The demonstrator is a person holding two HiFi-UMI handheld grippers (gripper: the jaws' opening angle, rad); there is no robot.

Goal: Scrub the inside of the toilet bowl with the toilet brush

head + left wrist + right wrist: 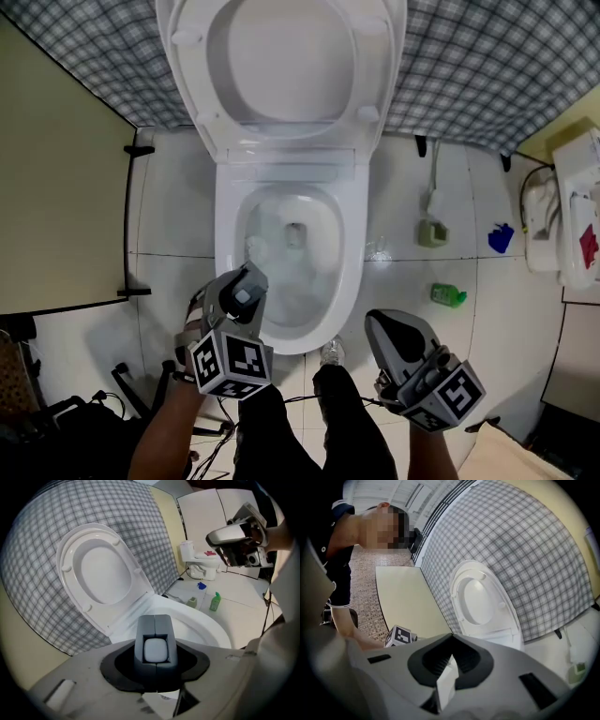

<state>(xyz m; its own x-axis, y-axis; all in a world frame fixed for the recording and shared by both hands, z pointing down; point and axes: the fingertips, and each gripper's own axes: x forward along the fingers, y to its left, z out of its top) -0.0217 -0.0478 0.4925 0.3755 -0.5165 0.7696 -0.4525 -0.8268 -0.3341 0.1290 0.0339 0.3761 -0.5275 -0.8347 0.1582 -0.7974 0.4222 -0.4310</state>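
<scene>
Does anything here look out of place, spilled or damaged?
Nothing looks spilled or broken. The only clutter is on the floor to the right of the toilet: a green bottle, a blue crumpled item and a small greenish holder sit loose there. The seat is raised.

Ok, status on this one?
Left gripper clamped on toilet brush handle at the bowl. Right gripper shut, empty. Seat up, nothing blocking.
</scene>
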